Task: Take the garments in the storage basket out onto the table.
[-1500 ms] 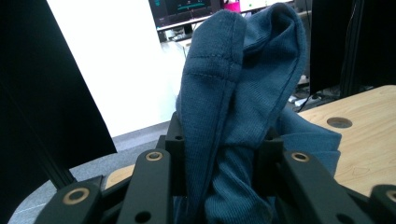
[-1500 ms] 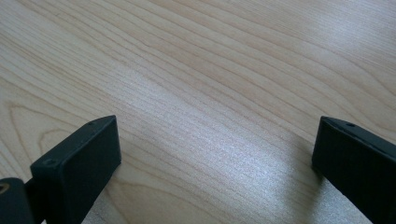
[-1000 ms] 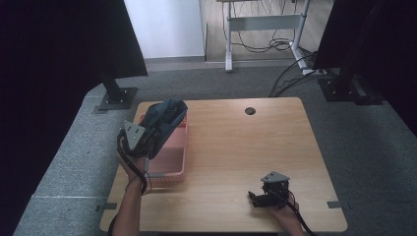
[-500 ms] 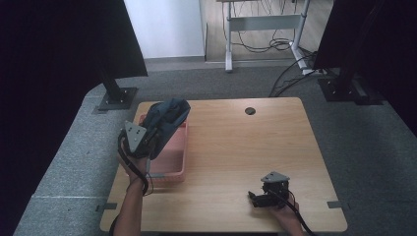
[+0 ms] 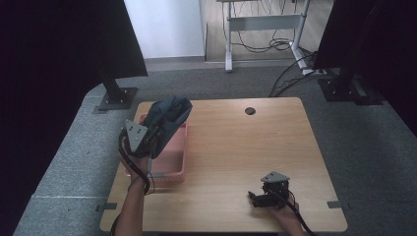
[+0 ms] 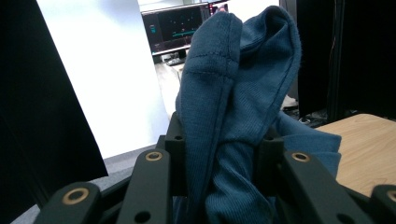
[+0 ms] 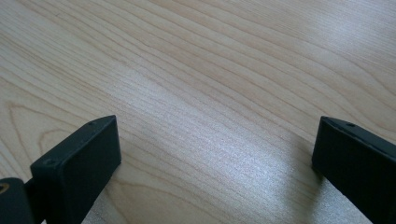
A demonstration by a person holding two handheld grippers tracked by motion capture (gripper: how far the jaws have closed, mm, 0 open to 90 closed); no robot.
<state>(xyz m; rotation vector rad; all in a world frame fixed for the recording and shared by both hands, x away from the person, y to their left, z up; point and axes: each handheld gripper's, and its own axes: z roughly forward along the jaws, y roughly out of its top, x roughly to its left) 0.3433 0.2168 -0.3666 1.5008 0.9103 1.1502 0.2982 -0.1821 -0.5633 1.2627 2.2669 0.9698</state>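
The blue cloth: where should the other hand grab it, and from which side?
Probably the blue cloth is best taken at its bunched top, which stands free above the left gripper over the pink basket. Come from the table's open right side.

The person's left forearm (image 5: 132, 206) reaches up from the bottom edge, its hand holding the black two-jaw left gripper (image 5: 153, 132) raised and angled forward, jaws clamped tight on a bunched dark blue knitted cloth (image 6: 238, 93) that stands up between them. The right hand (image 5: 285, 219) sits low near the bottom edge, holding the black two-jaw right gripper (image 5: 255, 197) pointing to the left, jaws spread wide with nothing between them.
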